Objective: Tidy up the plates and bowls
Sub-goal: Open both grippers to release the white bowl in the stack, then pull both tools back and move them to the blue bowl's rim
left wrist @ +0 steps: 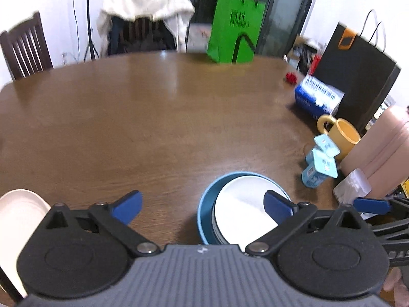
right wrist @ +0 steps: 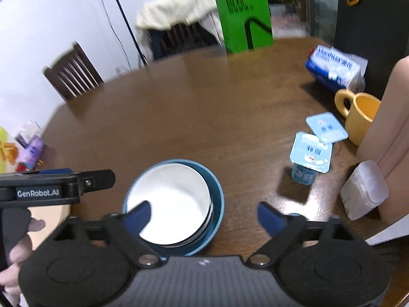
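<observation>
On my feed the brown worktop (right wrist: 194,107) carries a yellow mug (right wrist: 360,117) at the right edge, with two pale blue sealed cups (right wrist: 310,151) just beside it. Upper right I see a blue-and-white packet (right wrist: 334,67) near a black bag (left wrist: 358,76). A green bag (right wrist: 242,12) stands top centre, a cloth-draped chair (right wrist: 176,23) left of it.

We see a brown wooden table (right wrist: 179,107) carrying a blue bowl (right wrist: 217,204), yellow mug (right wrist: 358,117), yogurt cups (right wrist: 310,153), green bag (right wrist: 242,15).
</observation>
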